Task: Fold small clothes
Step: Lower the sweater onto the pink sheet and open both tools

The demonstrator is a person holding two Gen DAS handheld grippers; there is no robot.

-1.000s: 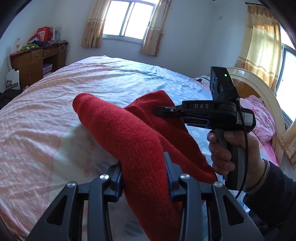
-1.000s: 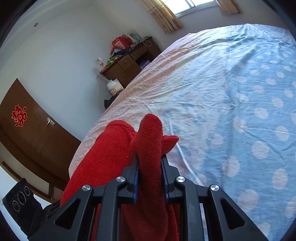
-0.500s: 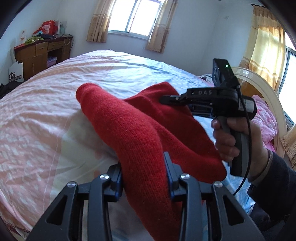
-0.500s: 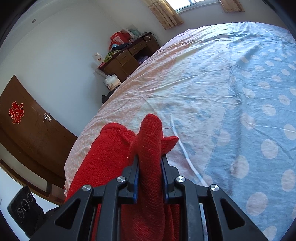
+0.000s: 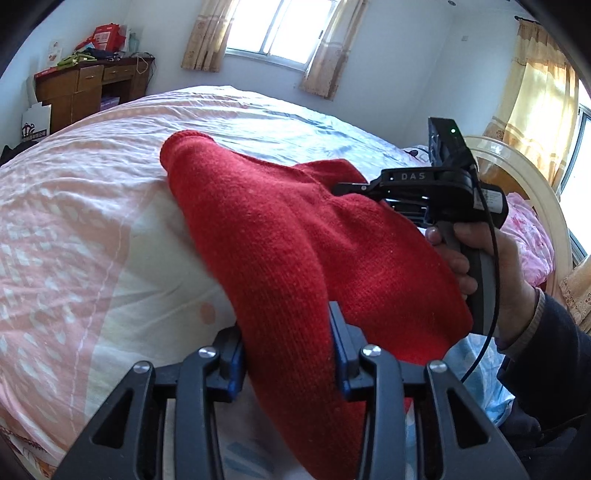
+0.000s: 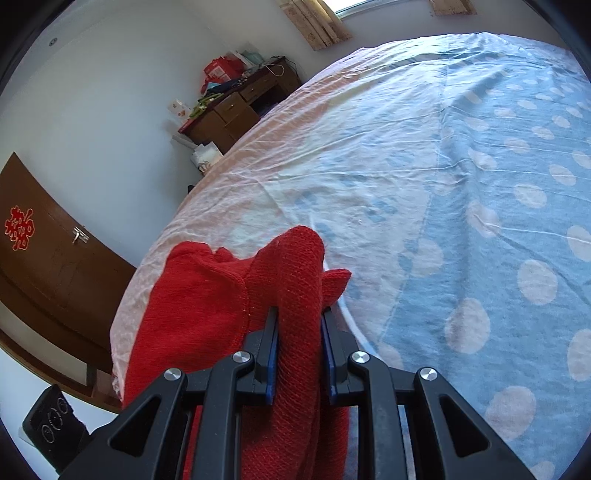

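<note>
Bed (image 6: 461, 155) under you has a pink and blue dotted sheet, wrinkled. Wooden desk (image 5: 92, 88) with clutter by the far wall, curtained window (image 5: 273, 33) behind, brown door (image 6: 44, 258) to the side. Your left gripper (image 5: 286, 350) clamps a thick bunch of the red knit garment (image 5: 280, 236); its jaws have just eased slightly wider, cloth between them. Right gripper (image 6: 298, 350) pinches another fold of it. Versus a second ago, both grippers sit lower and the garment's far end lies closer to the sheet.
</note>
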